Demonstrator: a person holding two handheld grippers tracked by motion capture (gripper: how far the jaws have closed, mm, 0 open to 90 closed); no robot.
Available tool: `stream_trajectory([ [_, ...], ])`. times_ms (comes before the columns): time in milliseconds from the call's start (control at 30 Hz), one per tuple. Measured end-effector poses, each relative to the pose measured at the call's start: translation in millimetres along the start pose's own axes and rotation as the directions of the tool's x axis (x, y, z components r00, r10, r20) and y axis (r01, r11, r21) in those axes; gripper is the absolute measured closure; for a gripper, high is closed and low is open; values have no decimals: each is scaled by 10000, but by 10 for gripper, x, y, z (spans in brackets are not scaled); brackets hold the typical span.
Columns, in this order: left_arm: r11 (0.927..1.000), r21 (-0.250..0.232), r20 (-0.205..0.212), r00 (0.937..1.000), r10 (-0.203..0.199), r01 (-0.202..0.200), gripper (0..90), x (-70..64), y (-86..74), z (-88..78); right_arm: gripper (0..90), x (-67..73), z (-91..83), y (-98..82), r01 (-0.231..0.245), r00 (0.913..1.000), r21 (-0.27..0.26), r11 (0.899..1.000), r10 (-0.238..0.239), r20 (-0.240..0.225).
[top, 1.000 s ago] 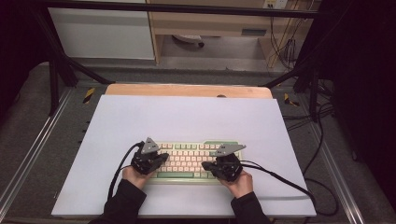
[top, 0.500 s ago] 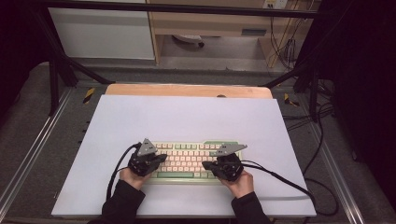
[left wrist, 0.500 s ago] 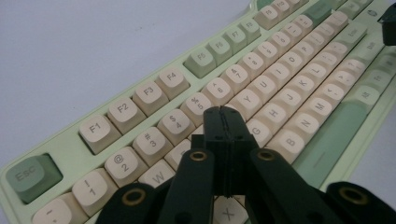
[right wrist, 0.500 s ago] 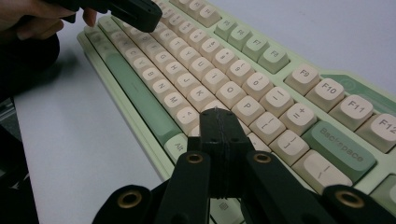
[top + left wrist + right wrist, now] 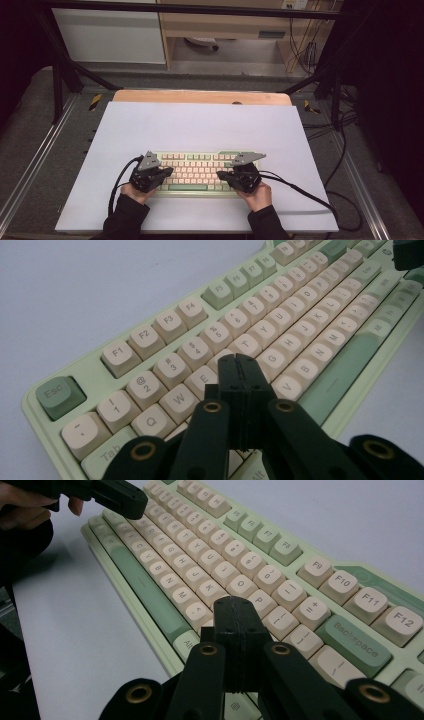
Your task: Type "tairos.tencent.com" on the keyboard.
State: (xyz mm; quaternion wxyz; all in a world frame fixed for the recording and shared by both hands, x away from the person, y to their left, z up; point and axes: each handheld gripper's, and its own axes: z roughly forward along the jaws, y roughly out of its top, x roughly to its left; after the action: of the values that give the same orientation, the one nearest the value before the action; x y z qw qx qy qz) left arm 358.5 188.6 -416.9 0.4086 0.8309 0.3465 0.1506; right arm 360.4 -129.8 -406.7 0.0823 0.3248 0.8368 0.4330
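Note:
A pale green keyboard [image 5: 200, 172] with cream keys lies near the front of the white table top. My left gripper [image 5: 167, 173] hovers over its left end, jaws shut with nothing between them. In the left gripper view the shut tips [image 5: 239, 361] sit just above the keys [image 5: 280, 315] around E and R; whether they touch is unclear. My right gripper [image 5: 223, 176] is over the right end, also shut and empty. Its tips [image 5: 235, 602] hang above the keys [image 5: 200, 555] near P and L. The left gripper [image 5: 125, 502] shows far off there.
The white sheet [image 5: 200, 125] covers the table, with a wooden strip [image 5: 200, 96] along its back edge. Black cables [image 5: 310, 195] trail from the grippers off to the right. Metal frame rails [image 5: 40, 150] run along both sides.
My left gripper has shifted slightly to the left over the keyboard's left end. The right gripper has stayed where it was.

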Motion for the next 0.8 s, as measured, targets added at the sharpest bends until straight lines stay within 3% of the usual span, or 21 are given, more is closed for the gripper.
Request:
stream_trajectory([
  [467, 9989, -234, -80, 9991, -414, 412, 900, 111, -138, -177, 900, -15, 60, 65, -267, 9996, -63, 9996, 267, 61],
  [800, 9980, -298, -191, 9982, -563, 558, 900, 165, -200, -241, 900, -13, 215, 149, -369, 9991, 92, 9993, 367, 199],
])
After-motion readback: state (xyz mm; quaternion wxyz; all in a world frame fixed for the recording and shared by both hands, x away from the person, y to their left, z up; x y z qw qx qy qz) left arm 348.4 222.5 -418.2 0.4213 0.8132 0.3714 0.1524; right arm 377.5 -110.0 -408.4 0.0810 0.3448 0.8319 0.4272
